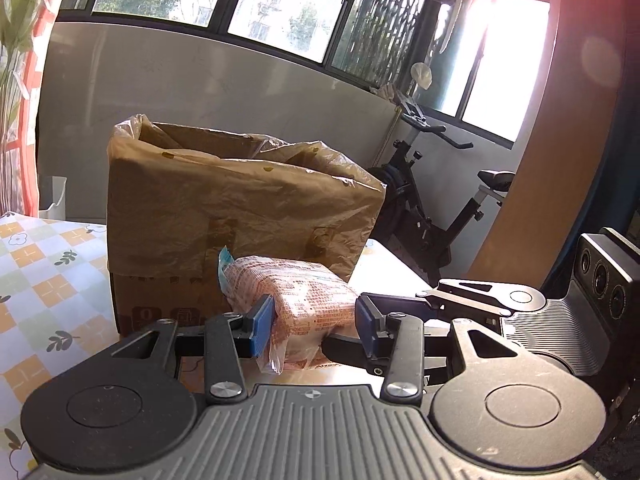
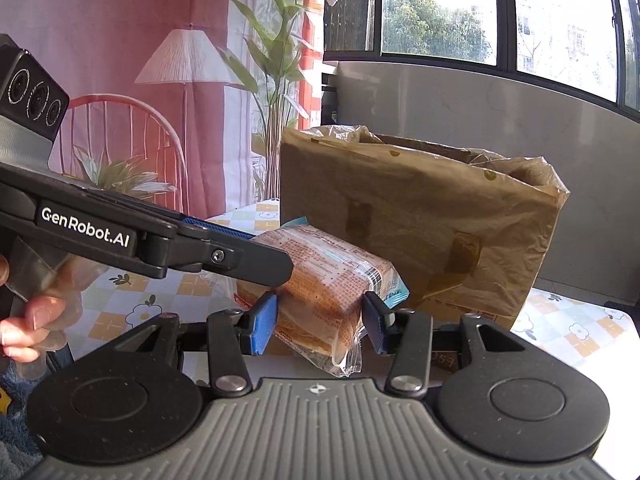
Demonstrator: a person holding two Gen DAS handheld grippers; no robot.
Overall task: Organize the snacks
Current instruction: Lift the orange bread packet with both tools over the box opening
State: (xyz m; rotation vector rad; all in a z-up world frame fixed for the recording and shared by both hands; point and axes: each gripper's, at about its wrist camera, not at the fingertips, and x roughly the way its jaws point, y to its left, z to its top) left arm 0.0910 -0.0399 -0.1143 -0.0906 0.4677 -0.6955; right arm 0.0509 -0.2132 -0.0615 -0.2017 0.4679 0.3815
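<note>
An orange printed snack packet (image 1: 312,292) in clear wrap hangs above the table, held from two sides. My left gripper (image 1: 314,326) is shut on it, blue pads pressing its near end. My right gripper (image 2: 320,320) is shut on the same snack packet (image 2: 324,280), across its other end. In the left wrist view the right gripper's fingers (image 1: 476,300) come in from the right. In the right wrist view the left gripper's fingers (image 2: 236,258) reach over the packet from the left. Just behind stands a cardboard box (image 1: 240,208) lined with a brownish plastic bag, open at the top (image 2: 420,220).
The table has a checkered floral cloth (image 1: 48,280) (image 2: 580,332). An exercise bike (image 1: 420,208) stands past the table's far right edge, and a white bin (image 1: 54,196) at far left. A person's hand (image 2: 32,320) grips the left tool's handle.
</note>
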